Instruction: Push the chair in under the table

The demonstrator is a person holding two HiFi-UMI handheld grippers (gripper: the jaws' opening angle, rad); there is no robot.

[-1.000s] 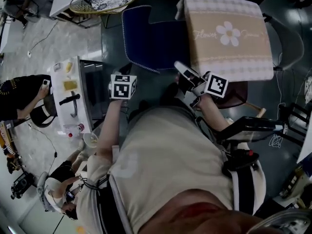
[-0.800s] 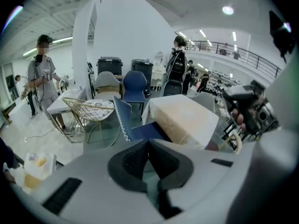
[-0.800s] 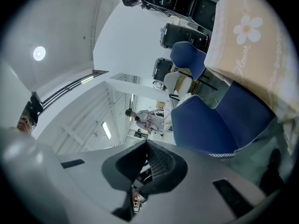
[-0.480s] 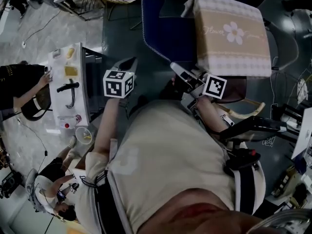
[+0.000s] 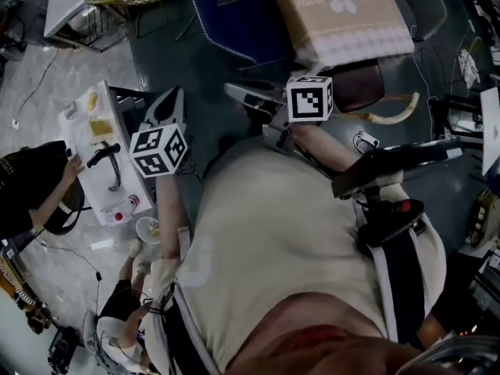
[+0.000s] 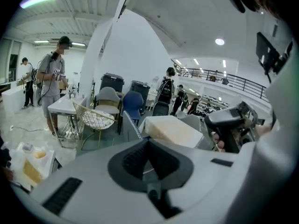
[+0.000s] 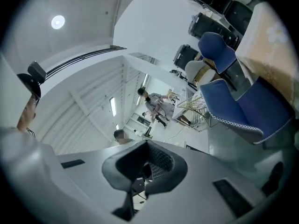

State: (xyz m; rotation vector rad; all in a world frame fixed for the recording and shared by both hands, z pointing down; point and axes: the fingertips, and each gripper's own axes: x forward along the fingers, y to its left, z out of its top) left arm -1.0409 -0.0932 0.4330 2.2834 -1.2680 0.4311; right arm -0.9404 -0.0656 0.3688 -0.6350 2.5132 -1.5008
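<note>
1. So, grippers first: the left gripper (image 6: 148, 143) is clenched tight on nothing. The right gripper (image 7: 145, 144) is the same, jaws together with only air past them.
2. I take the chair (image 5: 361, 86) for this job to be the dark-seated one with the curved wooden back rail. It sits just beyond the right gripper, off to its right.
3. Its seat is partly beneath the tabletop (image 5: 336, 6), which is covered by a flower-print cloth (image 5: 359, 45). It looks mostly tucked in to me, though I can't tell how deep.
4. Neither gripper is touching the chair.
5. What could go wrong: if it needs another shove, closed jaw tips on that rounded rail could skid off sideways. The chair would then twist instead of sliding straight.
6. The cloth hangs right over the seat, so a gripper reaching in could snag it and drag it.
7. A blue chair (image 5: 230, 18) stands just past the right gripper's nose. A small side table (image 5: 80, 143) with a person (image 5: 31, 186) at it is close on the left gripper's left. A careless swing clips either.
</note>
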